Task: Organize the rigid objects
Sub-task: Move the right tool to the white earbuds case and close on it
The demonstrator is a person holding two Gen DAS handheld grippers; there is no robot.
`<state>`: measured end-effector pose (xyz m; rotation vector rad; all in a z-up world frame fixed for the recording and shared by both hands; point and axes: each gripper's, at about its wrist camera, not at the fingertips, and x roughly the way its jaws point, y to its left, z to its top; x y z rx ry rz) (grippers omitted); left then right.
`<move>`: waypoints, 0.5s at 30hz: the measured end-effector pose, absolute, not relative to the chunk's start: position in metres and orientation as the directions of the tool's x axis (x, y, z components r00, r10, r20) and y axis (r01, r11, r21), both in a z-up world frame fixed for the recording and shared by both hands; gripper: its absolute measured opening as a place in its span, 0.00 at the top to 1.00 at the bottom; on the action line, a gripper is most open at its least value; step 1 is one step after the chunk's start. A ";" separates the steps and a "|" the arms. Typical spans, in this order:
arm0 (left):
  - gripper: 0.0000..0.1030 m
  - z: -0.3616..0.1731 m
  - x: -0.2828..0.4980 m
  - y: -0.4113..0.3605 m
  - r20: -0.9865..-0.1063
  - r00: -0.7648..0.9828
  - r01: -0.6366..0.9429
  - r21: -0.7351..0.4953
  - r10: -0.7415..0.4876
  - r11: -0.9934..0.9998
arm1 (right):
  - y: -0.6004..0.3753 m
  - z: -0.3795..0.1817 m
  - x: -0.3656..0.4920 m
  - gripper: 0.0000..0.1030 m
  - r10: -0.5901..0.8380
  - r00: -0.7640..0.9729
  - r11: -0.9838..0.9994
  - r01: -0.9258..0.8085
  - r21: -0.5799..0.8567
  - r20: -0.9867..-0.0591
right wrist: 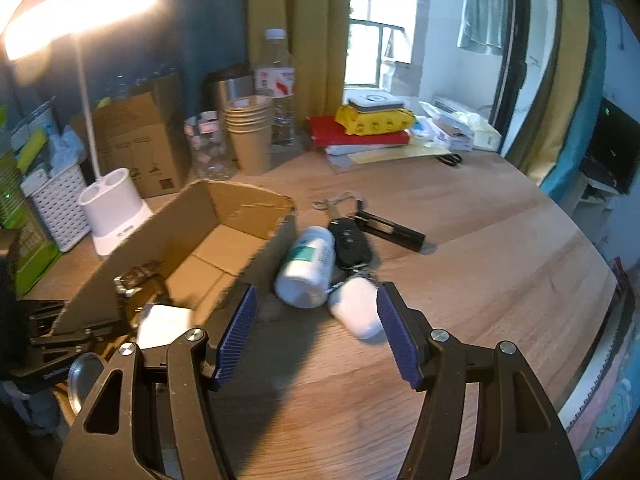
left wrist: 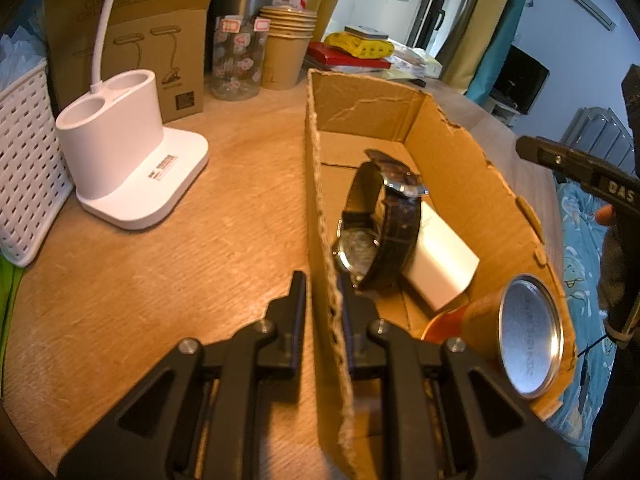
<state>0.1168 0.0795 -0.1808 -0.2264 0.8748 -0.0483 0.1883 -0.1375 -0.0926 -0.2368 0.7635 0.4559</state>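
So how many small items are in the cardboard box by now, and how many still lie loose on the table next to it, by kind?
In the cardboard box:
wristwatch: 1
white block: 1
metal tin: 1
On the table:
white bottle: 1
car key fob: 1
white earbud case: 1
black stick-shaped item: 1
Total: 7, 3 boxed and 4 loose.

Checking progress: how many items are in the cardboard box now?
3: a watch mid-box, a white block under it, and a tin at the near end. Anything beneath them would be hidden.
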 end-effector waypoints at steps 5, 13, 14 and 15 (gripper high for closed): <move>0.84 -0.181 0.117 0.079 -0.755 0.642 -0.050 -0.217 -0.135 0.975 | -0.148 -0.098 0.200 0.36 0.287 0.641 0.892 -0.450 -0.046 -0.712; 0.84 -0.181 0.117 0.079 -0.755 0.642 -0.050 -0.216 -0.134 0.975 | -0.153 -0.112 0.221 0.36 0.247 0.643 0.904 -0.423 -0.067 -0.725; 0.84 -0.181 0.117 0.079 -0.755 0.642 -0.050 -0.217 -0.134 0.975 | -0.154 -0.115 0.224 0.36 0.242 0.641 0.904 -0.421 -0.070 -0.728; 0.84 -0.181 0.117 0.079 -0.755 0.642 -0.050 -0.217 -0.135 0.975 | -0.155 -0.118 0.227 0.36 0.240 0.638 0.905 -0.419 -0.069 -0.731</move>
